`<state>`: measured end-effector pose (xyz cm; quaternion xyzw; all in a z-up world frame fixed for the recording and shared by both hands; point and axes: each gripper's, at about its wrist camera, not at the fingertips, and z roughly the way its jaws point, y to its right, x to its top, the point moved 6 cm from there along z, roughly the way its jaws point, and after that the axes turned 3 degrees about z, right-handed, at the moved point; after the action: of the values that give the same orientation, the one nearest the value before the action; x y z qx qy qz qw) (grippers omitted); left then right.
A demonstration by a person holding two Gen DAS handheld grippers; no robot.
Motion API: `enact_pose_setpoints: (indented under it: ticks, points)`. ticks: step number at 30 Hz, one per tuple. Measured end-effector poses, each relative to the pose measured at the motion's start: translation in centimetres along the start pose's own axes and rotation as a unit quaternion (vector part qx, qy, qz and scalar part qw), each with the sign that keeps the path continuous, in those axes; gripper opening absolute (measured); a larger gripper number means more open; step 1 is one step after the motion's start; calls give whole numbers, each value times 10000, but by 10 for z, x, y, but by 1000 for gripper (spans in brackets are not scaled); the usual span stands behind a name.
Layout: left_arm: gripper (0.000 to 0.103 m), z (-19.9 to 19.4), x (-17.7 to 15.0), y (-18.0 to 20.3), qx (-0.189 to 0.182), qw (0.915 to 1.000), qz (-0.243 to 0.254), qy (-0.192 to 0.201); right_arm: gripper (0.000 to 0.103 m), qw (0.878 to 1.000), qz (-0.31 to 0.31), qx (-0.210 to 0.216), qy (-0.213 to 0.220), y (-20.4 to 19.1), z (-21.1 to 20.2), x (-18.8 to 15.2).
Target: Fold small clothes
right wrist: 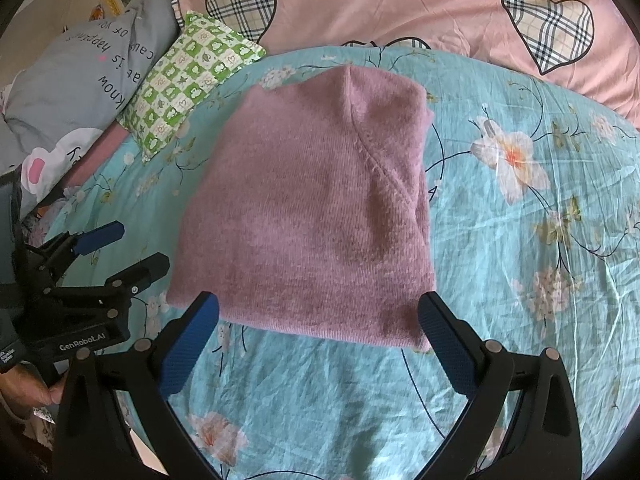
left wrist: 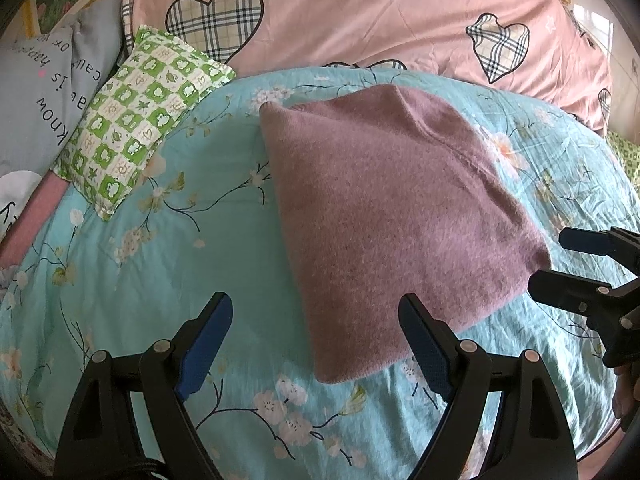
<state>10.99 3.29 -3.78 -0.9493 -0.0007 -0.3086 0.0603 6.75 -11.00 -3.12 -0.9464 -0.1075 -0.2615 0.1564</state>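
Here the folded mauve knit (right wrist: 312, 216) lies flat, long axis running away — both tongs (left wrist: 316, 344) (right wrist: 320, 340) spread, empty.

Both wrist views look down, close, sharing the folded mauve garment (left wrist: 392, 216) from opposite sides.

Black plastic body of the left gripper (right wrist: 120, 246), seen in the right wrist view: white lettering "GenRobot.AI" on its side face. A smaller white label on the part below it is too small to read.

Grey fabric pillow (right wrist: 84, 76) with black printed script, upside down to both cameras: legible words "Know", "is", "happiness"; fragments "cau", "of"; the remainder is cut off or folded.
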Motion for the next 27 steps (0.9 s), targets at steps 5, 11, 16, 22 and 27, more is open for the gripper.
enact_pose_setpoints:
  ticks: [5,11,16,22,27]
  points:
    - [85,1,2,-1,15,10000,3,-11,100,10000,7,-3,-18,0,0,0]
    - [85,3,4,-3,-23,9999,-79,-66,100,10000,35,-1,-42,3,2,1]
    - [85,4,6,-1,-19,10000,-49,-70,100,10000,73,13,-58,6,3,0]
    - [85,3,8,-1,-12,10000,-40,-52,100,10000,80,5,-52,8,3,2]
    - [85,3,8,-1,-21,10000,-39,-54,100,10000,76,8,-45,9,3,3]
